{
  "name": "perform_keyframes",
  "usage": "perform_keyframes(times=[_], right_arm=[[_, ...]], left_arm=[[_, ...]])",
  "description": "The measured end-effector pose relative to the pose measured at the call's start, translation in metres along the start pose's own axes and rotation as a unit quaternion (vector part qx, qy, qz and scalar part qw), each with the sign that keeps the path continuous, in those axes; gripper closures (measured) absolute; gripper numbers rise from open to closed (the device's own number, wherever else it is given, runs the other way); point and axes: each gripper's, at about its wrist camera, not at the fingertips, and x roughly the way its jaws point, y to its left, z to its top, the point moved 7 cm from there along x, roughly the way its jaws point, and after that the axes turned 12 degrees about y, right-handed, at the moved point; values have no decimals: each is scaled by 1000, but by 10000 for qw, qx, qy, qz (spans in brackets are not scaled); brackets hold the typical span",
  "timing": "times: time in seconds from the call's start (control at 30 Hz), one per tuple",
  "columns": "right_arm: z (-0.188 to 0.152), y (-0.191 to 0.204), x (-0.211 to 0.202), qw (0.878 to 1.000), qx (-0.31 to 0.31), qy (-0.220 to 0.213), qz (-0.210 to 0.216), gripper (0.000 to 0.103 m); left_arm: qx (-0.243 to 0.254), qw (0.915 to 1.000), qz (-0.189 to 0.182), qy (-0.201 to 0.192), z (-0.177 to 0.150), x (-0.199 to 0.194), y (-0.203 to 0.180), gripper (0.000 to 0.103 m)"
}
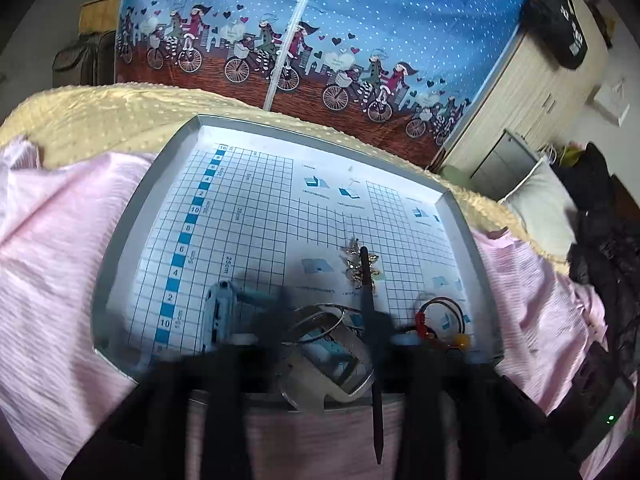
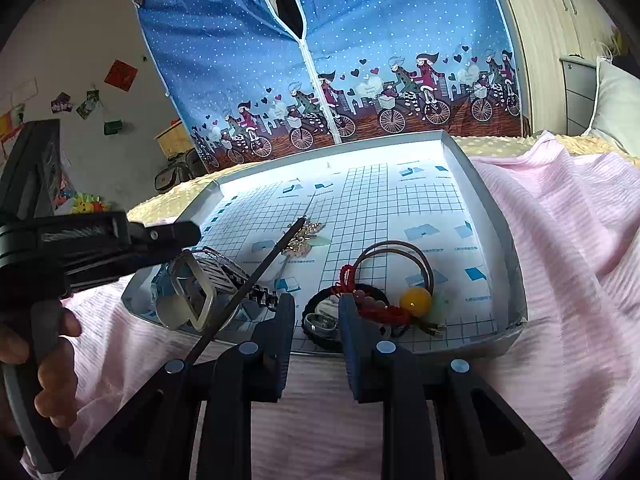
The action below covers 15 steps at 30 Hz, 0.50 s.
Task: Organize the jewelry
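A shallow grey tray (image 2: 496, 216) lined with grid paper lies on pink cloth. At its front right, my open right gripper (image 2: 318, 332) straddles a black hair tie (image 2: 310, 306) and a silver ring (image 2: 320, 322). Beside them lie a red cord bracelet with a yellow bead (image 2: 416, 300) and thin bangles (image 2: 400, 250). A wide silver cuff (image 2: 196, 292) rests at the front left corner, under my left gripper (image 1: 332, 336), whose blurred fingers stand apart either side of the cuff (image 1: 332, 364). A black stick (image 1: 370, 320) slants over the tray's front rim, its tip by a gold brooch (image 1: 360, 266).
A small light-blue box (image 1: 218, 316) sits left of the cuff. A hand (image 2: 52, 376) holds the left gripper's handle. A yellow blanket (image 1: 100, 120) and a blue printed wardrobe cover (image 1: 360, 20) lie behind the tray, with pillows and dark clothes (image 1: 600, 240) to the right.
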Motion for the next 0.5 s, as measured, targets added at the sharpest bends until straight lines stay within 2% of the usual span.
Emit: perform_keyframes(times=[0.03, 0.1, 0.17, 0.23, 0.33, 0.43, 0.5], right_arm=[[0, 1, 0, 10000, -13, 1, -4, 80], [0, 2, 0, 10000, -36, -8, -31, 77], [0, 2, -2, 10000, -47, -36, -80, 67], [1, 2, -4, 9999, -45, -77, -124, 55], [3, 2, -11, 9997, -32, -180, -167, 39], [7, 4, -21, 9993, -42, -329, -172, 24], [11, 7, -32, 9987, -56, -481, -156, 14]], left_arm=[[-32, 10000, -11, -64, -1, -3, 1, 50], [-51, 9998, -24, -174, -1, -10, 3, 46], [-36, 9996, 20, -262, -2, -16, 5, 39], [9, 9991, 112, -402, -2, -23, 6, 23], [124, 9960, 332, -816, -3, -42, 8, 9], [231, 9922, 506, -1114, -6, -57, 12, 3], [311, 9896, 603, -1272, -10, -69, 14, 3]])
